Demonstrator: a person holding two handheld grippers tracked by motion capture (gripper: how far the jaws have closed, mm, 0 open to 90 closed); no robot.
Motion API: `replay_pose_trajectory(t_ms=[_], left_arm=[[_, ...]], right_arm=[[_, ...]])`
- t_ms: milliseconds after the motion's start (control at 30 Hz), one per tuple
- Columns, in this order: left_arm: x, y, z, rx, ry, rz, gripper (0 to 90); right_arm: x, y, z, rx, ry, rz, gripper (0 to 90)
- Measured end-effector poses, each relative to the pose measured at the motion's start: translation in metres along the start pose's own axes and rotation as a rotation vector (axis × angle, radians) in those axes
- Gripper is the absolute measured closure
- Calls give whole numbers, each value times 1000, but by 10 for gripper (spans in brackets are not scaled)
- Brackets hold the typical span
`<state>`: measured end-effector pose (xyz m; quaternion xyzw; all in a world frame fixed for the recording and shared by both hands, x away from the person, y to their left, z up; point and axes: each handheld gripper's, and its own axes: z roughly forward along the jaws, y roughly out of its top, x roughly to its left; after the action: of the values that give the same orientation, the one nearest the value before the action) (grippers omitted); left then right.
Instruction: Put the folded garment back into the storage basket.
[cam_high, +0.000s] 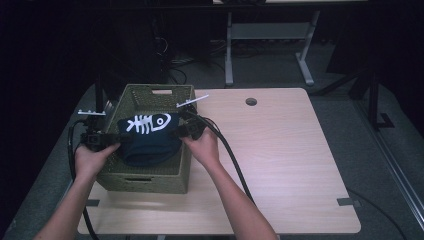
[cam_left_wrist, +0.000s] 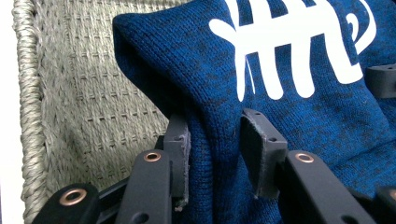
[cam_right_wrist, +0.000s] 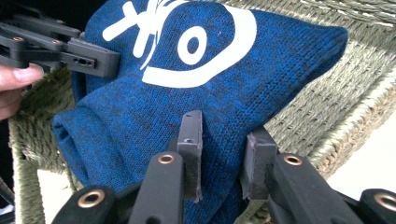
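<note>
Here we hold a blue sweater (cam_high: 148, 141) over the woven basket (cam_high: 150, 177) at the left of the surface (cam_high: 280, 150). Up close, the left gripper (cam_left_wrist: 214, 140) and the right gripper (cam_right_wrist: 223, 147) each have fingers clamped on a fold of knit. From above, our hands hide both grips. The sweater's underside is hidden.

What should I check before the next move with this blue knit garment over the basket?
1. Left gripper has a fold of the blue knit garment between its pads: ok.
2. Right gripper has a fold too: ok.
3. Garment sits over the woven basket: ok.
4. Garment fully down inside the basket: not ok, it bulges above the rim.
5. Cables free of the basket: ok.
6. Garment's underside snag-free: cannot tell.
</note>
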<state>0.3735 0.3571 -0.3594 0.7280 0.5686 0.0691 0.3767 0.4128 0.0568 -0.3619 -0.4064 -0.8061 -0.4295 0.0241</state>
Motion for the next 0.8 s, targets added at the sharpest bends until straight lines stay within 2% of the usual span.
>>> replay_pose_trajectory(t_ms=[100,133,167,200,233,267,333,400,433,467,567,633,667,700,733,767,800], left_arm=[[0,0,0,0,9,3,638],[-1,0,1,2,21,4,593],[-1,0,1,1,37,1,593],[-1,1,1,-7,71,9,517],[-1,1,1,-7,71,9,509],[-2,1,0,-28,103,2,486],[-1,2,-1,-33,118,-1,471],[-1,3,-4,-42,109,-3,463],[-1,3,-6,-54,105,-3,467],[-1,4,-9,-67,87,-9,468],[-4,5,-12,-89,63,-6,467],[-7,5,-14,-113,28,-9,465],[-10,5,-15,-123,14,-4,455],[-13,4,-17,-132,11,2,455],[-18,3,-17,-139,-13,12,449],[-18,3,-17,-139,-13,12,439],[-23,2,-17,-150,-30,10,431]], right_arm=[[0,-1,0,0,-6,-2,715],[1,-2,1,6,-19,-18,685],[1,-2,1,6,-19,-18,685],[4,-1,-1,2,-51,-46,590],[4,-1,-1,2,-51,-46,590],[7,1,-4,-28,-91,-78,526],[9,2,-6,-38,-102,-84,508],[8,4,-10,-54,-110,-96,502],[8,5,-12,-58,-101,-87,501],[6,7,-17,-72,-57,-57,505],[3,8,-22,-82,-32,-48,509],[-1,9,-28,-93,12,-45,504],[-4,10,-37,-107,43,-37,488],[-4,10,-37,-107,43,-37,488],[-8,9,-46,-116,73,-28,484],[-8,9,-46,-116,73,-28,484],[-11,7,-53,-128,95,-21,474]])
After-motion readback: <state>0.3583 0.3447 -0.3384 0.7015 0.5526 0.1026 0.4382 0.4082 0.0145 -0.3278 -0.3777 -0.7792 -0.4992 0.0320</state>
